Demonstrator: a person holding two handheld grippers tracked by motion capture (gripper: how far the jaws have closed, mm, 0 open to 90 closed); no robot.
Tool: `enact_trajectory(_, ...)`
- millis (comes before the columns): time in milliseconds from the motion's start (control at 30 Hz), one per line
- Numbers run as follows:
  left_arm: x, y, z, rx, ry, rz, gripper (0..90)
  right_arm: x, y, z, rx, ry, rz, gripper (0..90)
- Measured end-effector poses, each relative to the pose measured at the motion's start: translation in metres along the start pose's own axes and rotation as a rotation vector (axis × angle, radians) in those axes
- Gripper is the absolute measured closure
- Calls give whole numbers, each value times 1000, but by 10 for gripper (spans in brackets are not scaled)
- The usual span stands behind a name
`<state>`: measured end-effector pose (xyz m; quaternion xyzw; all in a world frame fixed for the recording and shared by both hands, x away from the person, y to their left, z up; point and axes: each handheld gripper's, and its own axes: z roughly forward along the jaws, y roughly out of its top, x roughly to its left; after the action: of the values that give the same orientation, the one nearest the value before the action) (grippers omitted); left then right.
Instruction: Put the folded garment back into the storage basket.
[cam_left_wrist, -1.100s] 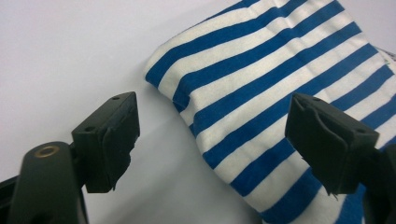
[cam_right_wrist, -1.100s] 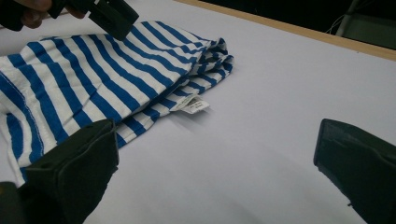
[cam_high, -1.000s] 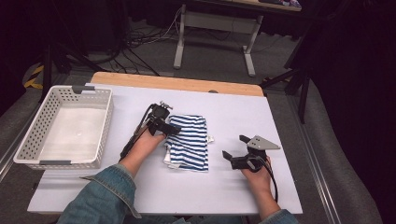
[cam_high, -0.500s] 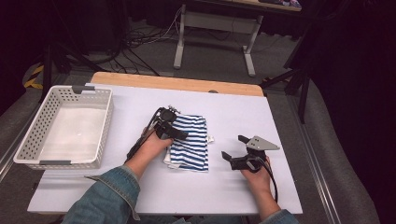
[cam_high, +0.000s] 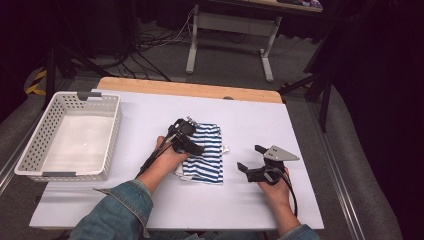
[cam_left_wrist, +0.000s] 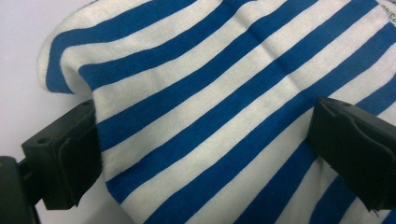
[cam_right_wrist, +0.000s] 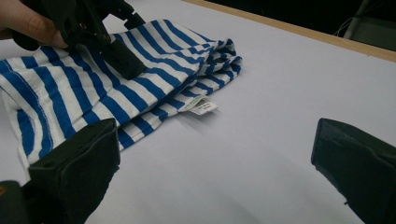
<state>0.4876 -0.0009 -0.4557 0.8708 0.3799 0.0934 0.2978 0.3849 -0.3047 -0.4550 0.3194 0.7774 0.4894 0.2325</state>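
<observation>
Table (cam_high: 150, 210), white-topped, spans the centre of the high view. Basket (cam_high: 30, 155), white and perforated, sits at centre left. Cloth (cam_high: 207, 157), folded and blue-and-white striped, lies flat at frame centre, its tag (cam_right_wrist: 201, 106) poking out at one edge. Left gripper (cam_high: 192, 146) rests on the cloth's left part; in the left gripper view its jaws stand spread wide, having just been opening, with the striped cloth lying between them and not pinched. Right gripper (cam_high: 250, 159), right of centre, is apart from the cloth; its jaws are spread over bare table, the cloth at upper left of its view.
</observation>
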Motion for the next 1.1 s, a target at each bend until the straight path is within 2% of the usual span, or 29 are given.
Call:
enact_trajectory(267, -2, 0, 1, -3, 16, 5, 27, 1, 0, 0, 3, -2, -10, 18)
enact_trajectory(533, -4, 0, -2, -4, 4, 20, 90, 0, 0, 0, 9, -6, -9, 29)
enact_trajectory(667, -8, 1, -4, 1, -4, 26, 200, 0, 0, 0, 10, -5, -11, 42)
enact_trajectory(700, -9, 1, -5, 1, -8, 31, 200, 0, 0, 0, 11, -5, -10, 43)
enact_trajectory(767, -10, 2, -6, 4, -13, 36, 283, 0, 0, 0, 14, -9, -2, 41)
enact_trajectory(933, -17, 3, -9, 7, -62, 66, 535, 0, 0, -2, 5, -40, -3, 0)
enact_trajectory(1000, -18, 3, -9, 7, -71, 66, 570, -1, 0, -2, 3, -47, -5, 0)
enact_trajectory(1033, -18, 3, -9, 6, -78, 67, 637, -2, 0, -2, 6, -57, -2, 0)
enact_trajectory(1100, -21, 3, -10, 6, -74, 66, 660, -3, -1, -2, 12, -60, 6, 0)
